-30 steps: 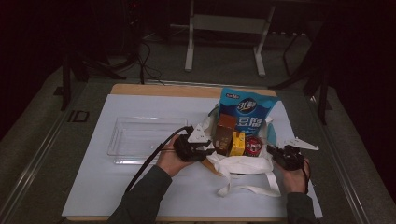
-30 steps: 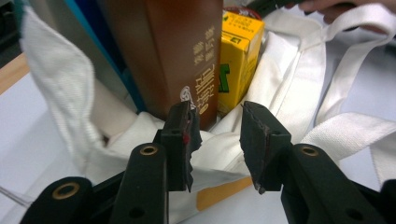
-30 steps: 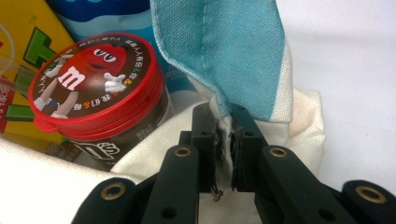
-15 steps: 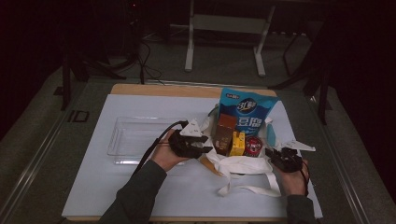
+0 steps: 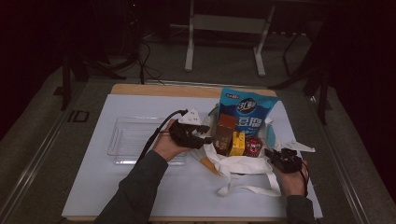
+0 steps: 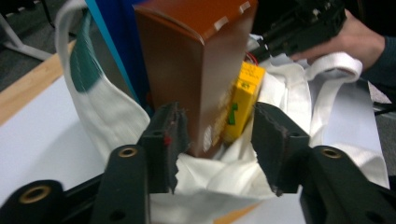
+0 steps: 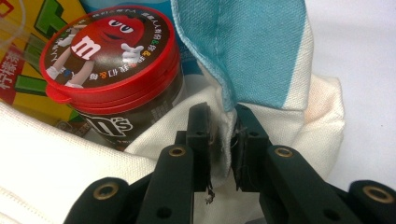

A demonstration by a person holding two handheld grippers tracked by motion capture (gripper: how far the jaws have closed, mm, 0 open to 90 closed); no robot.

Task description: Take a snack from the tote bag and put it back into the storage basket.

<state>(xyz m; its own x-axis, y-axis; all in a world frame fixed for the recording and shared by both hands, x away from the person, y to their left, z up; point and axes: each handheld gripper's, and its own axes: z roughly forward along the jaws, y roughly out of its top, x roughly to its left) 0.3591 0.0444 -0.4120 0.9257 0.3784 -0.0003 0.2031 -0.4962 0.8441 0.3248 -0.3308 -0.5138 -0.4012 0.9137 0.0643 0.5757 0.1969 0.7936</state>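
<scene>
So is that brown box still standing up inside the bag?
Yes, upright. The brown box stands on end in the white bag, taller than the yellow box beside it.

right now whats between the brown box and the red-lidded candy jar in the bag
A yellow carton stands between the brown box and the red-lidded jar, all inside the white cloth bag, as the high view shows.

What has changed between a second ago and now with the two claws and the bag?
The left claw has drawn back a little from the brown box toward the clear tray; its jaws have just been opening and now stand apart around the box's corner. The right claw stays pinched on the cloth bag. The groceries stayed put.
</scene>
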